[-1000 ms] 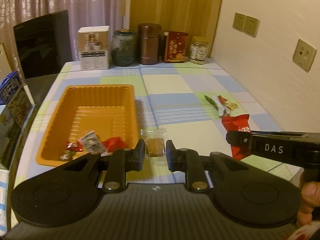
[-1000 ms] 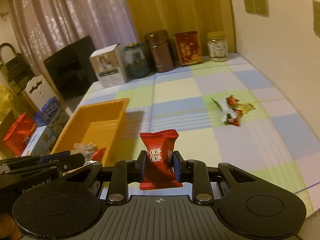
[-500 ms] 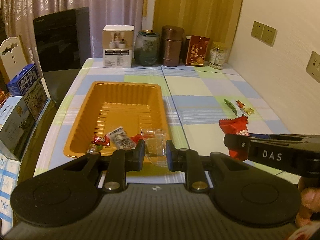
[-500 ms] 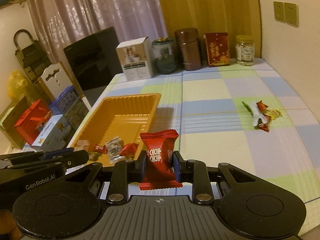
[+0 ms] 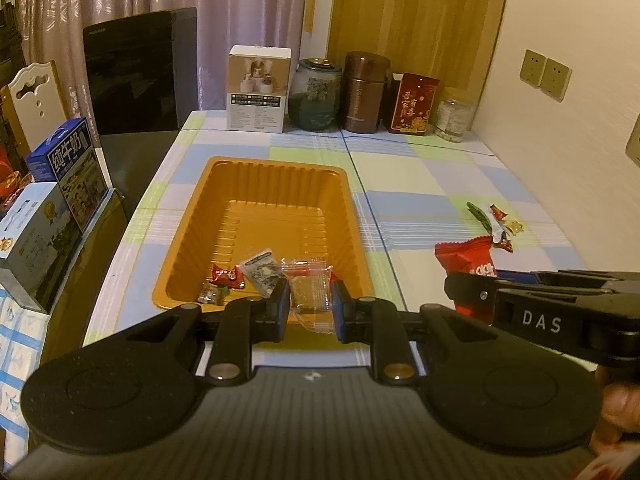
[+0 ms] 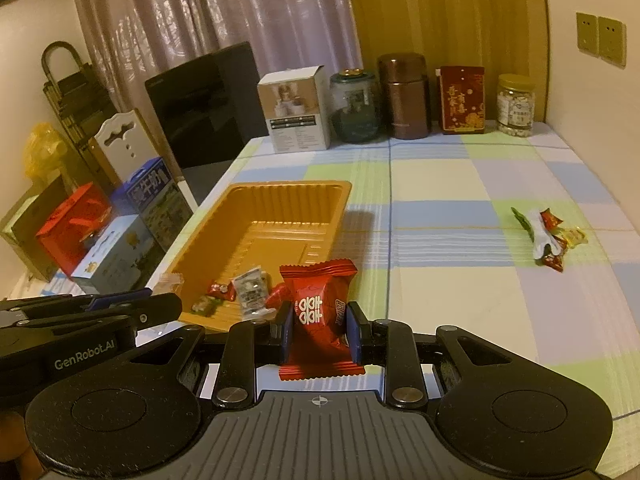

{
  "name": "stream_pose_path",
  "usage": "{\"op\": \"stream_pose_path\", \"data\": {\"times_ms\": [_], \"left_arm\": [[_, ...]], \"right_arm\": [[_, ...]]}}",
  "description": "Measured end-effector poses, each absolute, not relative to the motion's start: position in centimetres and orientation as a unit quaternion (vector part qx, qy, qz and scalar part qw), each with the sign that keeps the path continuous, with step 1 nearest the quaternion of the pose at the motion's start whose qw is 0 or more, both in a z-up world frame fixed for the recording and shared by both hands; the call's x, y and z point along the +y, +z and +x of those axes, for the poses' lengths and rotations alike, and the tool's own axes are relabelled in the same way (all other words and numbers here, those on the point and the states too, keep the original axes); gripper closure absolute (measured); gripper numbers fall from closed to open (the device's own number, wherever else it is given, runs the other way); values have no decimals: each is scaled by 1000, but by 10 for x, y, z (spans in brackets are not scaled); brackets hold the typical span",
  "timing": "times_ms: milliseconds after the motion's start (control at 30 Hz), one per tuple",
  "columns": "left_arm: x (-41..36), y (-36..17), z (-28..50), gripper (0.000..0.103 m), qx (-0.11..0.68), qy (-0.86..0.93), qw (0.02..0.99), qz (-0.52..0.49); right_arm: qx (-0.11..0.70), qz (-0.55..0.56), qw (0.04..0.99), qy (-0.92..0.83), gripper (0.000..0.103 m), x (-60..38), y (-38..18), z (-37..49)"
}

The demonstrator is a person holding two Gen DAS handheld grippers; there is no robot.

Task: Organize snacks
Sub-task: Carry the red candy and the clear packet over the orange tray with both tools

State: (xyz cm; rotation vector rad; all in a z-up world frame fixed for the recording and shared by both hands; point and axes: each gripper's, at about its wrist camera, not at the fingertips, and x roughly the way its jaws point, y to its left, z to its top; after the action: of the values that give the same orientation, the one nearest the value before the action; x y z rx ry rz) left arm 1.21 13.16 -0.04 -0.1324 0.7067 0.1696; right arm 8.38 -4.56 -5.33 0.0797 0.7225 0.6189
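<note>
orange plastic tray [image 5: 192,236] sits on the checked tablecloth [image 5: 420,188], with 3 small wrapped candies [image 5: 240,280] lying at its near end. your left gripper [image 5: 310,304] is clamped on a clear-wrapped brown biscuit [image 5: 309,294], held over the tray's near rim. your right gripper [image 6: 319,330] is clamped on a red snack packet [image 6: 318,312], held upright above the table, just right of the tray's near corner. a small heap of loose candies [image 6: 550,238] lies well apart on the right of the cloth. jars, a canister and 2 boxes line the far edge.
</note>
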Motion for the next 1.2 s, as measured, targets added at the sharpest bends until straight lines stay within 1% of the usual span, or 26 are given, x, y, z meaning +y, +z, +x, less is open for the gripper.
{"op": "stream_pose_path", "data": {"times_ms": [533,767,1033,1167,1200], "left_arm": [[172,-14,36,83,361,93,926,-66],[195,-35,59,83,381,95,919,-43],[209,-56,86,83,393,84,915,-39],[210,-65,97,82,395,87,914,-25],[211,-67,99,77,397,87,913,-24]], "right_arm": [[354,31,881,314,75,-5,-64,112],[360,32,877,317,75,17,-72,136],[372,37,872,316,75,35,-88,161],[377,40,871,313,75,38,-95,169],[378,40,870,313,75,39,-96,170]]}}
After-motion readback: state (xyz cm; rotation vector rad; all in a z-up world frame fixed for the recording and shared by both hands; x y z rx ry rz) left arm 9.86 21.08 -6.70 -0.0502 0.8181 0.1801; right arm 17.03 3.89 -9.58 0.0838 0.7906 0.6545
